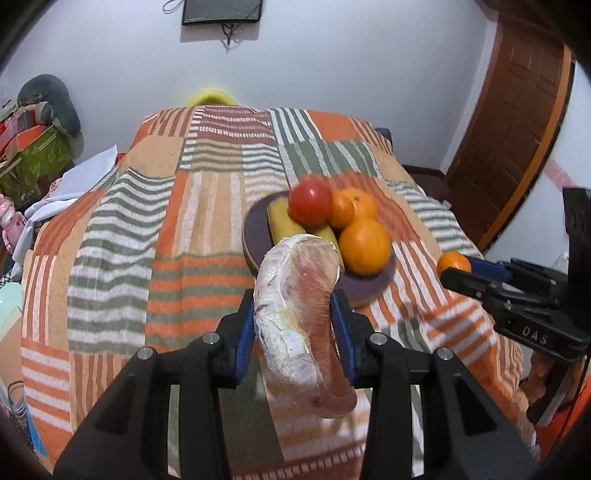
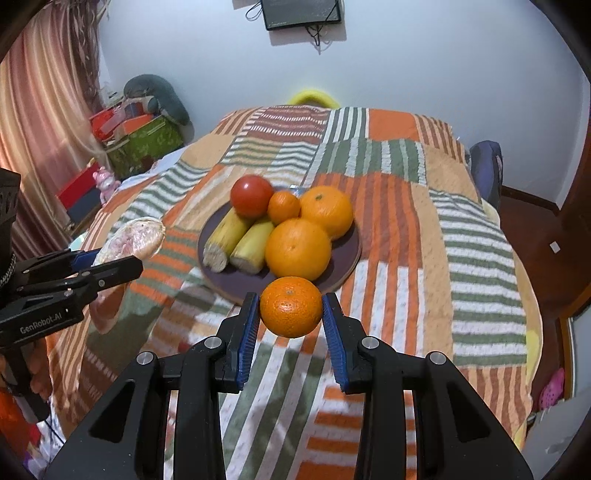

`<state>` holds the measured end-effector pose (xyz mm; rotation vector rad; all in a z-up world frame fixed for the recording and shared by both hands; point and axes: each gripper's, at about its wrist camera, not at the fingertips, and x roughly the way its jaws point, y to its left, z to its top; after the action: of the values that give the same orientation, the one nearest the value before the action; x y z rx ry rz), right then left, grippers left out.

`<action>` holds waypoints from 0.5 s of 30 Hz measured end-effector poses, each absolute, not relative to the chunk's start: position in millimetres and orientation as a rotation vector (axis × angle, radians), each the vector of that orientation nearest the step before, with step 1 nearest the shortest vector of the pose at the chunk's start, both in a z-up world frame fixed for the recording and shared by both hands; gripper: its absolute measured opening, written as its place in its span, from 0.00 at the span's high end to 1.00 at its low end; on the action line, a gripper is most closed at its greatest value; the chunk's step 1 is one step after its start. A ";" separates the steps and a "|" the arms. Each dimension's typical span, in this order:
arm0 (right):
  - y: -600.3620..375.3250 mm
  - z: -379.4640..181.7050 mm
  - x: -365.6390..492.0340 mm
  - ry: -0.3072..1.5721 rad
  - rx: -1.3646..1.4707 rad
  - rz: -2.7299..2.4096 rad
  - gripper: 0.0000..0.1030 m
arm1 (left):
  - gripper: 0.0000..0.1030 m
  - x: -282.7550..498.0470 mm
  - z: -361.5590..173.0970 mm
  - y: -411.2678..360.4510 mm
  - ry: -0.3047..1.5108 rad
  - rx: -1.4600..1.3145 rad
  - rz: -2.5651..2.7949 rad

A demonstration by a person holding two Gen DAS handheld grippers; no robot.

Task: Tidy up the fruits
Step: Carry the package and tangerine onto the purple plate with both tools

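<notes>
My left gripper (image 1: 293, 310) is shut on a plastic-wrapped pinkish pomelo wedge (image 1: 301, 295), held above the striped bed cover just short of the plate. My right gripper (image 2: 291, 308) is shut on a small mandarin (image 2: 291, 306), which hangs before the near rim of the dark round plate (image 2: 347, 254). On the plate (image 1: 255, 229) lie a red tomato (image 2: 252, 195), two peeled-end bananas (image 2: 236, 236), two large oranges (image 2: 298, 247) and a small mandarin (image 2: 283, 207). Each view shows the other gripper: the right one (image 1: 458, 271) with its mandarin (image 1: 453, 263), the left one (image 2: 110, 264) with the wedge (image 2: 138, 234).
The plate rests on a bed under a patchwork striped cover (image 1: 184, 229). Boxes and a grey cushion (image 2: 155, 96) are piled at the left by a curtain. A wooden door (image 1: 517, 129) stands at the right. A dark screen (image 2: 301, 13) hangs on the far wall.
</notes>
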<state>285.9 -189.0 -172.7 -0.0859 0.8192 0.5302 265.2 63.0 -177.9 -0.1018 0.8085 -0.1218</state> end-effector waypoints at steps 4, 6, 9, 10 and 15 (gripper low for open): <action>-188.3 -171.7 298.4 0.810 -0.087 0.521 0.69 | 0.62 286.5 -177.9 67.8 0.799 -0.113 -0.107; -188.3 -173.0 306.0 0.805 -0.089 0.513 0.69 | 0.62 295.8 -178.1 69.0 0.796 -0.117 -0.103; -189.8 -176.0 317.3 0.804 -0.084 0.500 0.69 | 0.62 311.9 -179.5 71.4 0.793 -0.127 -0.099; -190.3 -176.9 320.1 0.805 -0.081 0.498 0.69 | 0.62 316.0 -180.0 72.1 0.794 -0.131 -0.099; -192.3 -184.1 339.5 0.811 -0.066 0.482 0.69 | 0.62 341.8 -186.8 75.7 0.802 -0.154 -0.083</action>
<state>339.5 -192.3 -184.1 -0.0665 0.8113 0.4823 341.8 75.7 -186.8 -0.1543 0.8018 -0.0833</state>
